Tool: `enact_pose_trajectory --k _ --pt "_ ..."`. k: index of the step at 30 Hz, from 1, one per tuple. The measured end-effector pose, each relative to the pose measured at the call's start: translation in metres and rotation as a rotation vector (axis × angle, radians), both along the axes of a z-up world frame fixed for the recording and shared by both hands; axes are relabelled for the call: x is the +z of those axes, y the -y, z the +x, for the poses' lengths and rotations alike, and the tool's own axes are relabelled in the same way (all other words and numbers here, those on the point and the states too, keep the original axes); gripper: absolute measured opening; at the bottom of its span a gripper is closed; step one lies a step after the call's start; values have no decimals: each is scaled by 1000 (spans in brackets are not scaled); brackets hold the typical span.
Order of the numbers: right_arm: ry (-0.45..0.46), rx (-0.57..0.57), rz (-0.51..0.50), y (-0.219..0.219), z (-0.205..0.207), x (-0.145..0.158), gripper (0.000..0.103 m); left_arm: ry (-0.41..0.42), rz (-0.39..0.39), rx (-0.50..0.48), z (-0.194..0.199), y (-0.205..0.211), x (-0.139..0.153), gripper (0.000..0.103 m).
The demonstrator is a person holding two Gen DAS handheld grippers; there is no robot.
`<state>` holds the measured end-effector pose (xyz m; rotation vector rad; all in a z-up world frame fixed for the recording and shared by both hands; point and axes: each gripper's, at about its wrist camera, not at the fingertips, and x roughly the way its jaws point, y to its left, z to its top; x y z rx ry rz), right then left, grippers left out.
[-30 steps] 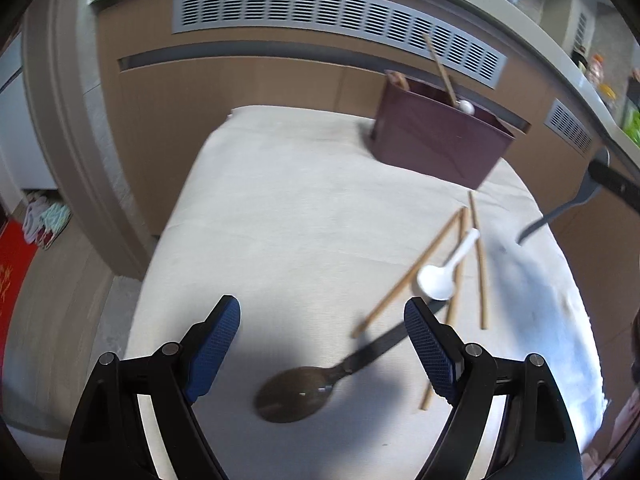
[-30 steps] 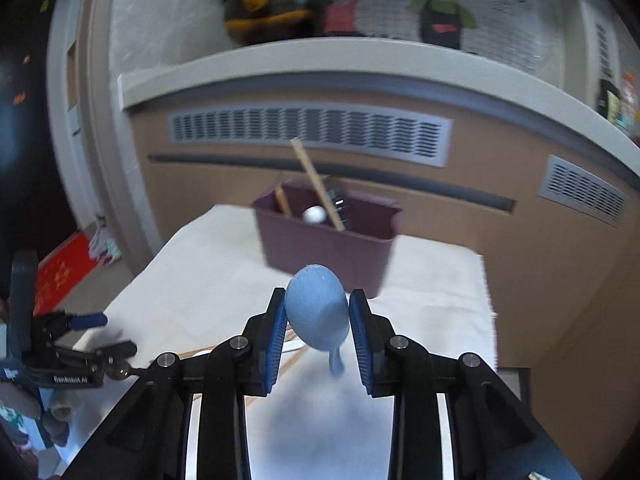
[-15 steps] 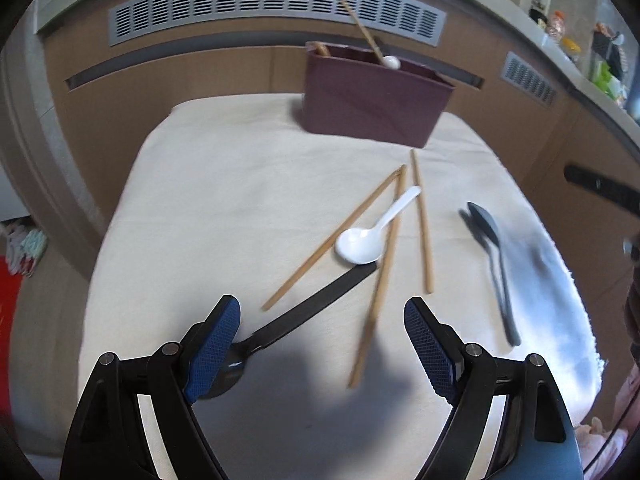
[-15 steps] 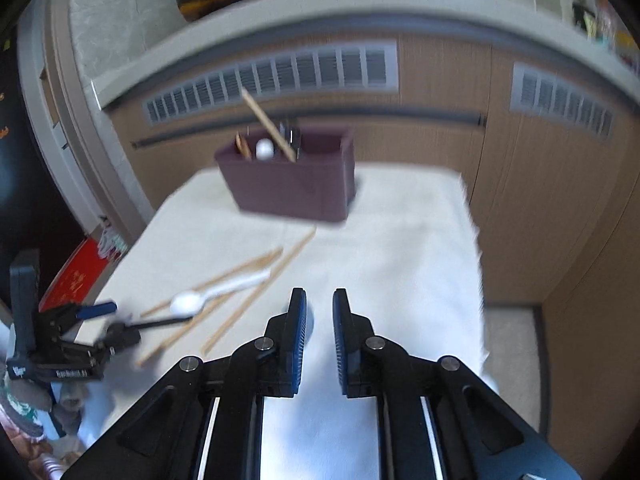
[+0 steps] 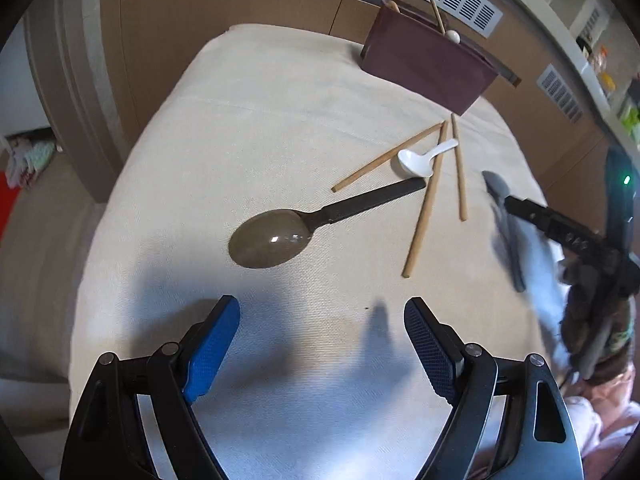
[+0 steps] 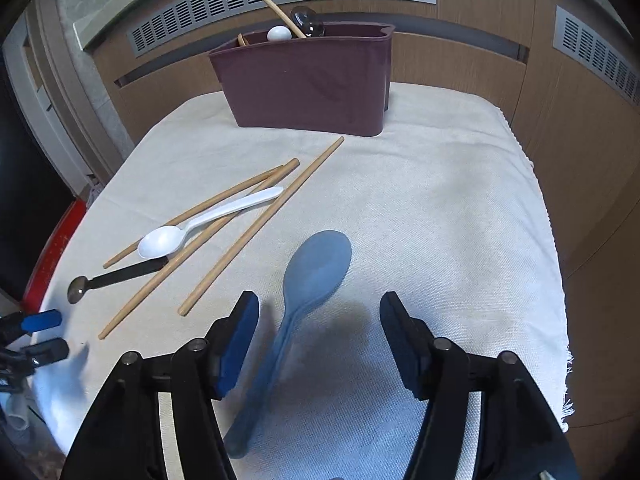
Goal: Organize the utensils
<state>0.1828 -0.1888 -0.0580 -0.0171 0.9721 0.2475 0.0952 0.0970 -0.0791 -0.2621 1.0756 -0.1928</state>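
My right gripper (image 6: 320,312) hangs low over the cream cloth with its jaws opening. The blue-grey spoon (image 6: 316,272) lies flat on the cloth between them, and neither pad presses on it. My left gripper (image 5: 322,316) is open and holds nothing. A dark metal spoon (image 5: 272,238) lies just ahead of it, bowl toward me. Further on, a white spoon (image 5: 420,158) lies among three wooden chopsticks (image 5: 426,208). The maroon utensil holder (image 6: 308,76) stands at the cloth's far edge with a chopstick and spoon handles sticking out.
The cloth-covered table (image 6: 460,200) ends in a frayed edge on the right of the right wrist view. Wooden cabinet fronts with vent grilles (image 6: 280,4) stand behind it. A person's sleeve (image 5: 600,320) shows at the right of the left wrist view.
The right gripper sank from mid-air to the cloth and its jaws spread off the blue-grey spoon, which now lies flat. The left gripper shifted, bringing the dark spoon straight ahead of it.
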Motion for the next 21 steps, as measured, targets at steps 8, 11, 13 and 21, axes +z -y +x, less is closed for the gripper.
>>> enact_pose_trajectory --k 8,11,13,21 --pt "-5 -35 -9 11 -2 -7 66 -5 -95 71 50 5 2 85" --pt "8 -46 -28 13 -3 -8 71 26 -57 111 77 7 1 85" --pt "11 -54 -32 13 -3 -9 74 40 -52 162 95 5 1 85" --pt "21 -61 -43 14 -5 -11 78 92 42 312 148 -3 -3 83"
